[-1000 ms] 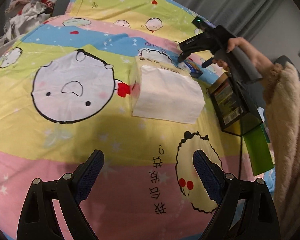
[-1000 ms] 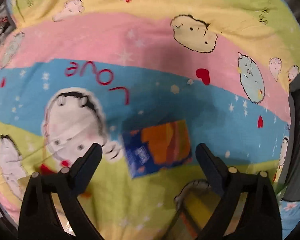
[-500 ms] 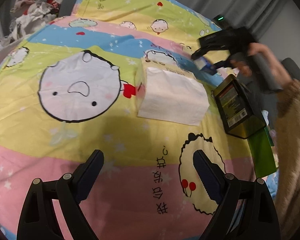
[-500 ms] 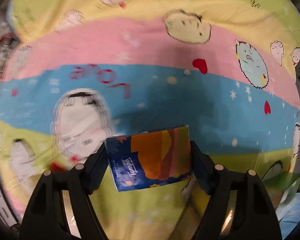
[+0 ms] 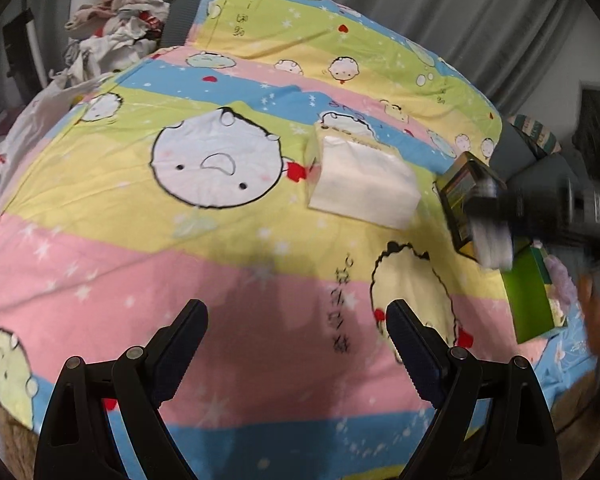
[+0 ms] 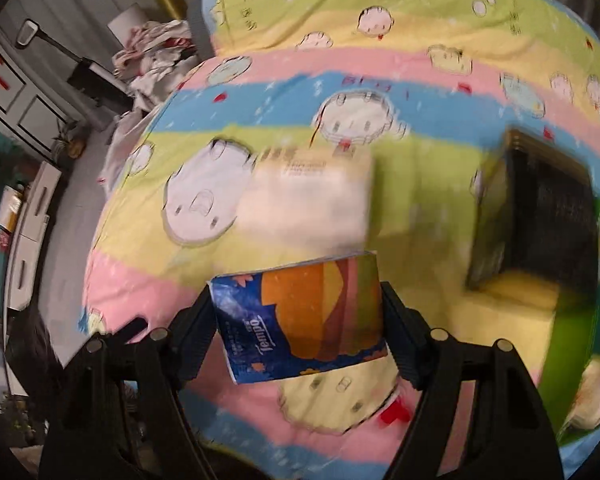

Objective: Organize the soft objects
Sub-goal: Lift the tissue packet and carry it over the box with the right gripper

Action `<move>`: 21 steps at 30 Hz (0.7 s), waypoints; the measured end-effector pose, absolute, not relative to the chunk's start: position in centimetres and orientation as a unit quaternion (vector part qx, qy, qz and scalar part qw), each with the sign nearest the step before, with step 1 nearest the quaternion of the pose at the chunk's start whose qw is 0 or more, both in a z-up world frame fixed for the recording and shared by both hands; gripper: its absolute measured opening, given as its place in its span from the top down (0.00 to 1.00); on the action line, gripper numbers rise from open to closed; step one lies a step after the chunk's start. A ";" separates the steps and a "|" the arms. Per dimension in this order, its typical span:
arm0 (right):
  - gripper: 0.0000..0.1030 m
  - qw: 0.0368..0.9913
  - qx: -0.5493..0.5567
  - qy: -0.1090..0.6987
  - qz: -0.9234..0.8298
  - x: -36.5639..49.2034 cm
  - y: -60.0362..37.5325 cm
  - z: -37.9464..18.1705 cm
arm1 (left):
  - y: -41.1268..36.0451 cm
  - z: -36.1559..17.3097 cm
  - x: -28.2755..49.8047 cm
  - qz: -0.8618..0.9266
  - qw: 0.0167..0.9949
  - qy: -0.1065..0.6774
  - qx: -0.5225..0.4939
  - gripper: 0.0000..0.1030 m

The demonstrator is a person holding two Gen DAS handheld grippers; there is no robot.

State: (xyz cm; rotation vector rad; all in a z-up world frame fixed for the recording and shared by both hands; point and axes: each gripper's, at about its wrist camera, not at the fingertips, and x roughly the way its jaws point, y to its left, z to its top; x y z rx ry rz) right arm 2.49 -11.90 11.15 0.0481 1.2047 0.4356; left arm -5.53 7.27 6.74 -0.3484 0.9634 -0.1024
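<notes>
My right gripper (image 6: 300,308) is shut on a small blue and orange tissue pack (image 6: 300,316), held above the cartoon bedspread (image 6: 380,20). Beyond it lies a large white tissue pack (image 6: 312,208), blurred by motion. In the left wrist view the same white pack (image 5: 364,184) rests on the yellow stripe. My left gripper (image 5: 296,312) is open over the pink stripe with nothing between its fingers. The right tool's black body (image 5: 560,208) comes in blurred from the right edge.
A dark open box (image 5: 464,200) and a green box (image 5: 532,292) sit at the bed's right side, right of the white pack. A heap of clothes (image 5: 112,40) lies off the bed's far left corner. White drawers (image 6: 32,208) stand beside the bed.
The right gripper closed on the blue and orange pack, lifted it off the blue stripe and swung it fast toward the near right of the bed. The left gripper drew back slightly, still open.
</notes>
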 end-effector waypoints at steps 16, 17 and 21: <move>0.13 0.806 0.067 0.576 0.114 -3.1 -12.8 4.7 | 5.0 6.6 -8.3 -0.054 0.870 0.468 -0.144 0.12; 0.13 0.809 0.072 0.571 0.117 -3.1 -13.1 5.1 | 4.8 6.6 -8.4 -0.061 0.871 0.465 -0.147 0.12; 0.13 0.830 0.105 0.535 0.115 -3.8 -15.2 6.4 | 3.4 6.7 -8.2 -0.093 0.866 0.463 -0.163 0.12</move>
